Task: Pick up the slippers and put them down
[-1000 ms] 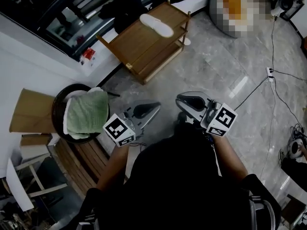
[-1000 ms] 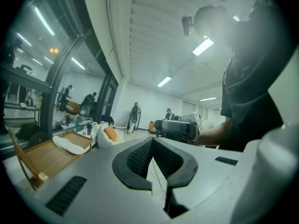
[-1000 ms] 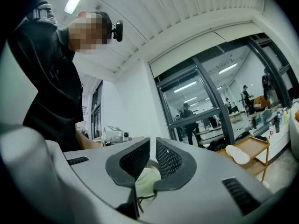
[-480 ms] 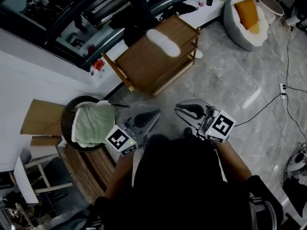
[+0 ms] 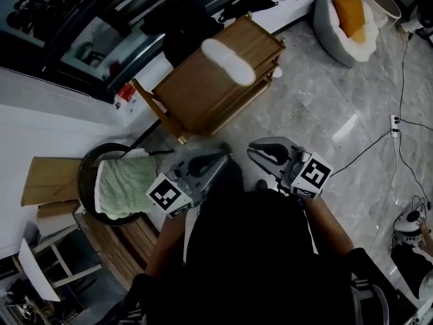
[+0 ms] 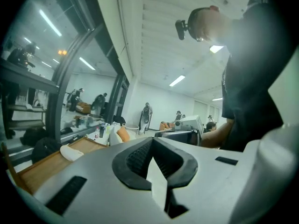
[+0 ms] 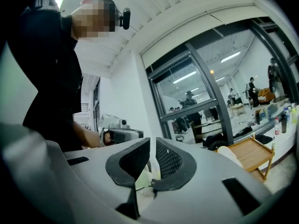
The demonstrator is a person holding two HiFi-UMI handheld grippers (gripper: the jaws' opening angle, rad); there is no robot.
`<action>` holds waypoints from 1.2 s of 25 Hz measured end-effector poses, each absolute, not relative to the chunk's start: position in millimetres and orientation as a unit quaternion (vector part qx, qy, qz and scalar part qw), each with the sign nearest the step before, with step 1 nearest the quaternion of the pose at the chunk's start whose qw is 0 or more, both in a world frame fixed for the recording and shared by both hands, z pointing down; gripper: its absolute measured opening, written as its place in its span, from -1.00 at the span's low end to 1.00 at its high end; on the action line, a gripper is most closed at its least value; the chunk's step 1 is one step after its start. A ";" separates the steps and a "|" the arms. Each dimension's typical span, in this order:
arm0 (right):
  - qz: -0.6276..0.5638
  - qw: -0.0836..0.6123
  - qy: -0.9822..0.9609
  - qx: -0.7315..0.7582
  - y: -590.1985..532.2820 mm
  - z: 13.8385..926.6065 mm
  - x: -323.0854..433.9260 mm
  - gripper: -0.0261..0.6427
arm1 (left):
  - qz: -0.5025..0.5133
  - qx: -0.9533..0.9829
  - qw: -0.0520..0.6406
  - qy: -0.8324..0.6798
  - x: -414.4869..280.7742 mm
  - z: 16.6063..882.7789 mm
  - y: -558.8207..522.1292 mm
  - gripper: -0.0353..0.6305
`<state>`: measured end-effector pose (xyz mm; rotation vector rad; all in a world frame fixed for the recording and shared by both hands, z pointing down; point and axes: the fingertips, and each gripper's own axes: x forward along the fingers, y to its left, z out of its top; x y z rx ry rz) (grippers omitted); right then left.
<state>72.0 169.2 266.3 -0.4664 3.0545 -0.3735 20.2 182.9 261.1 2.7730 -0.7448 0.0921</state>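
One white slipper lies on top of a wooden rack by the window; a second slipper is not visible. In the head view my left gripper and right gripper hover side by side over the floor, short of the rack's near corner, both pointing towards it. Both are shut with nothing between the pads. The left gripper view shows its own left gripper shut, the slipper on the rack at lower left. From the right gripper, the rack stands at right.
A dark basket with a green towel sits left of the person, next to flat cardboard. A white pouf with an orange cushion is at top right. Cables and a power strip run over the grey floor at right.
Both grippers have travelled forward with the person towards the rack, which now stands nearer below the head camera. The jaws stayed shut.
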 end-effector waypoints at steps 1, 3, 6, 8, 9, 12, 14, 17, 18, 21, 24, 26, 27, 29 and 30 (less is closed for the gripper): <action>-0.127 0.018 0.979 -0.160 156.8 266.5 69.5 -0.79 | 0.027 0.959 0.131 -0.250 16.8 263.5 169.8 -0.86; -0.143 0.027 0.973 -0.177 131.3 264.3 62.0 -0.79 | 0.007 0.964 0.121 -0.237 8.0 262.5 139.9 -0.86; -0.151 0.014 0.970 -0.188 95.6 263.0 44.9 -0.79 | 0.000 0.967 0.122 -0.226 -6.7 264.3 98.1 -0.86; -0.151 0.003 0.968 -0.200 73.0 260.7 34.3 -0.79 | 0.009 0.968 0.134 -0.212 -15.2 271.1 79.4 -0.86; -0.151 0.000 0.966 -0.209 61.3 259.1 29.4 -0.79 | 0.011 0.969 0.140 -0.203 -19.8 274.0 72.6 -0.86; -0.152 -0.006 0.959 -0.238 24.5 258.1 16.5 -0.79 | 0.004 0.970 0.160 -0.185 -36.7 283.7 54.7 -0.87; -0.163 0.001 0.952 -0.259 2.1 259.6 10.3 -0.79 | 0.003 0.968 0.174 -0.179 -48.3 294.0 43.4 -0.86; -0.179 0.009 0.944 -0.275 -20.7 263.6 1.8 -0.79 | 0.003 0.966 0.190 -0.175 -60.4 302.9 29.1 -0.86; -0.184 0.009 0.943 -0.277 -26.4 266.0 -0.6 -0.79 | 0.004 0.966 0.192 -0.176 -63.9 304.5 23.9 -0.86; -0.209 0.019 0.937 -0.280 -45.0 276.1 -3.9 -0.78 | 0.019 0.960 0.201 -0.194 -74.0 316.0 2.8 -0.86; -0.250 0.051 0.925 -0.282 -62.0 290.1 -7.2 -0.78 | 0.036 0.955 0.208 -0.208 -79.4 327.1 -15.3 -0.86; -0.273 0.058 0.917 -0.283 -68.6 301.5 -6.7 -0.76 | 0.042 0.954 0.210 -0.209 -74.1 328.2 -21.4 -0.86; -0.284 0.059 0.914 -0.284 -72.3 306.9 -3.7 -0.68 | 0.044 0.954 0.211 -0.209 -68.5 328.4 -24.7 -0.86; -0.301 0.061 0.908 -0.284 -84.0 317.5 6.9 -0.52 | 0.045 0.954 0.209 -0.209 -53.7 330.5 -35.9 -0.86; -0.307 0.062 0.906 -0.285 -90.8 323.4 13.0 -0.51 | 0.045 0.954 0.209 -0.209 -46.1 333.7 -42.8 -0.86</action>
